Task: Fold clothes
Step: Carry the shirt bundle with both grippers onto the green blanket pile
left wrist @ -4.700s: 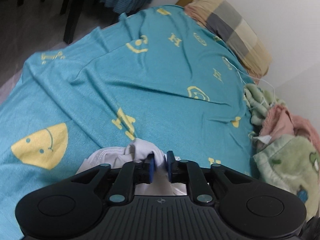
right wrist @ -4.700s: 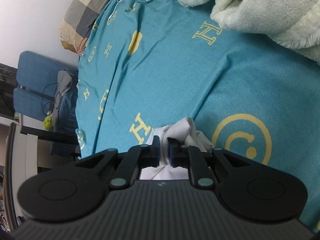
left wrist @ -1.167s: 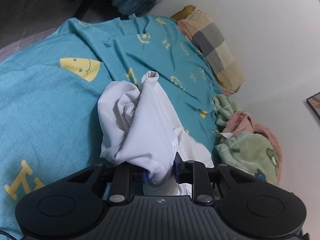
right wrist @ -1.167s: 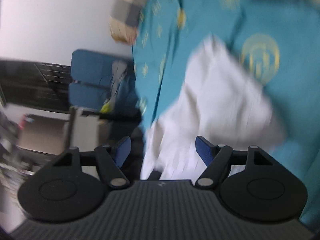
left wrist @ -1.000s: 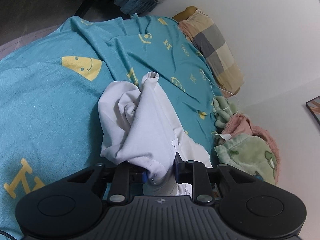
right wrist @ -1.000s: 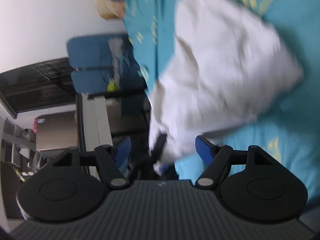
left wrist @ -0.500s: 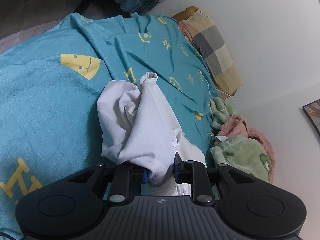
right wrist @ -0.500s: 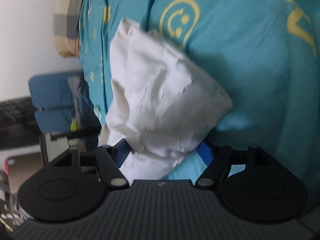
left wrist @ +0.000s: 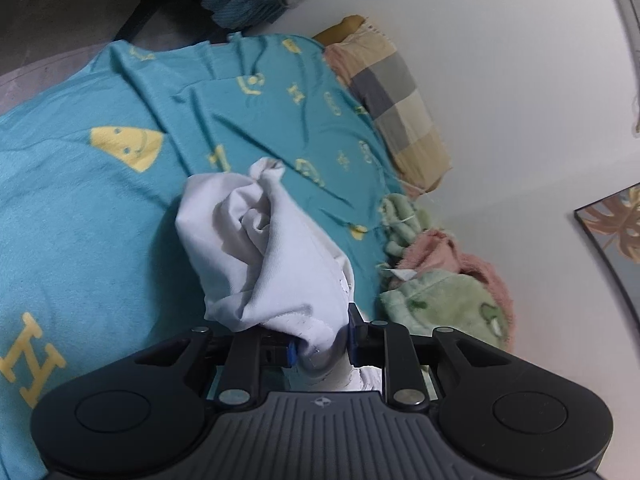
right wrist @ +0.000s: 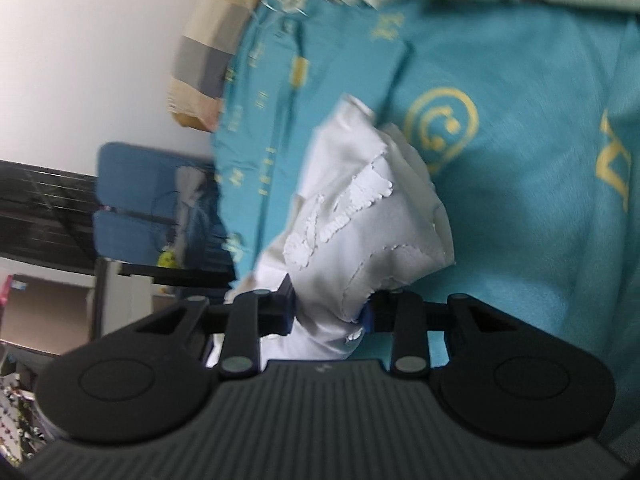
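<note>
Bed w/ teal sheet (left wrist: 100, 220), pillow (left wrist: 400, 108) at 1 o'clock by the wall. White garment (left wrist: 272, 256) is bunched and lifted off the sheet, long axis running 12–6 from the left gripper (left wrist: 320, 350), whose fingers are clamped on its near end. Right gripper (right wrist: 328, 312): fingers closing w/ cloth between them, pads on it at 6 o'clock. Both equally near. Right view alone shows the torn-looking white print; left alone shows the green/pink blankets (left wrist: 444, 284) at 3.

Soft even light; right view blurred, fisheye-warped.
</note>
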Available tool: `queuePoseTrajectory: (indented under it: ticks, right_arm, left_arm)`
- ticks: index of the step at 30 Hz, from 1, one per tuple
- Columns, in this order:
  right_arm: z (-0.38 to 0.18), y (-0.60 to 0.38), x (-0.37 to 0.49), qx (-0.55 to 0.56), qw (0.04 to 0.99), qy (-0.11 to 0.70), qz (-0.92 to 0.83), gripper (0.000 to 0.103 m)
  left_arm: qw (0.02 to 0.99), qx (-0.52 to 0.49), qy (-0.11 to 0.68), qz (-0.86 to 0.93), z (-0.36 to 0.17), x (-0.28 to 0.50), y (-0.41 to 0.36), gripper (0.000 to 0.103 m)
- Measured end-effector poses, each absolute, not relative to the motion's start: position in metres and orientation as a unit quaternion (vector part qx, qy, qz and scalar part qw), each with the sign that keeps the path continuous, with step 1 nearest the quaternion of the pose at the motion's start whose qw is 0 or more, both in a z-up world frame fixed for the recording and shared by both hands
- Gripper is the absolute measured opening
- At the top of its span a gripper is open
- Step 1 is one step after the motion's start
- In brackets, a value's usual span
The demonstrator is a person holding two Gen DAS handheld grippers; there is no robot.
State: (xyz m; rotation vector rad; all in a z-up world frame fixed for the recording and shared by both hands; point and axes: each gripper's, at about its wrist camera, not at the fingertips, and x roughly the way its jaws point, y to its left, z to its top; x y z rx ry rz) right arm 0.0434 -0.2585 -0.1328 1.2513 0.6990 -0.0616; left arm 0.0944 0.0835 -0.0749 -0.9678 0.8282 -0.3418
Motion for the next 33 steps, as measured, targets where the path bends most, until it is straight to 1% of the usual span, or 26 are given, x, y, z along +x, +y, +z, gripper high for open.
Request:
queuePoseTrajectory:
  ticks: [4,8,11,14,17,19,21,23,25,28,31,33]
  right_arm:
    - [-0.102,-0.276,0.039,0.582,0.761,0.286,-0.017,0.033]
    - [-0.063,-0.309,0.039,0.584,0.773,0.247,-0.014,0.032]
    - [-0.025,-0.348,0.045,0.575,0.79,0.213,-0.023,0.032]
    - [0.022,-0.396,0.054,0.559,0.809,0.178,-0.032,0.032]
    - [0.075,-0.446,0.061,0.53,0.837,0.134,-0.037,0.032]
    - [0.11,-0.478,0.062,0.505,0.857,0.098,-0.04,0.032]
    - [0.133,-0.508,0.061,0.486,0.87,0.067,-0.051,0.032]
    - [0.148,-0.534,0.06,0.466,0.882,0.04,-0.062,0.032]
    - [0.144,-0.549,0.053,0.441,0.893,0.026,-0.085,0.032]
    - [0.108,-0.564,0.045,0.434,0.891,0.059,-0.121,0.032]
    - [0.052,-0.567,0.041,0.448,0.869,0.144,-0.15,0.032]
    - [0.015,-0.556,0.031,0.457,0.854,0.192,-0.157,0.032]
  left_arm:
    - [0.776,-0.464,0.387,-0.183,-0.038,0.104,0.068,0.022]
    - [0.774,-0.44,0.394,-0.23,0.009,0.127,0.016,0.021]
    - [0.776,-0.415,0.394,-0.266,0.047,0.153,-0.038,0.021]
    - [0.764,-0.415,0.388,-0.305,0.087,0.184,-0.099,0.021]
    - [0.765,-0.401,0.362,-0.351,0.131,0.209,-0.167,0.021]
    - [0.748,-0.415,0.353,-0.379,0.15,0.223,-0.212,0.021]
    - [0.739,-0.419,0.338,-0.405,0.159,0.234,-0.253,0.021]
    - [0.73,-0.421,0.328,-0.427,0.155,0.239,-0.288,0.021]
    - [0.729,-0.406,0.335,-0.438,0.137,0.238,-0.315,0.022]
    - [0.733,-0.362,0.371,-0.441,0.087,0.228,-0.334,0.022]
    - [0.74,-0.298,0.432,-0.422,0.035,0.213,-0.339,0.021]
    - [0.75,-0.257,0.445,-0.417,0.008,0.196,-0.333,0.021]
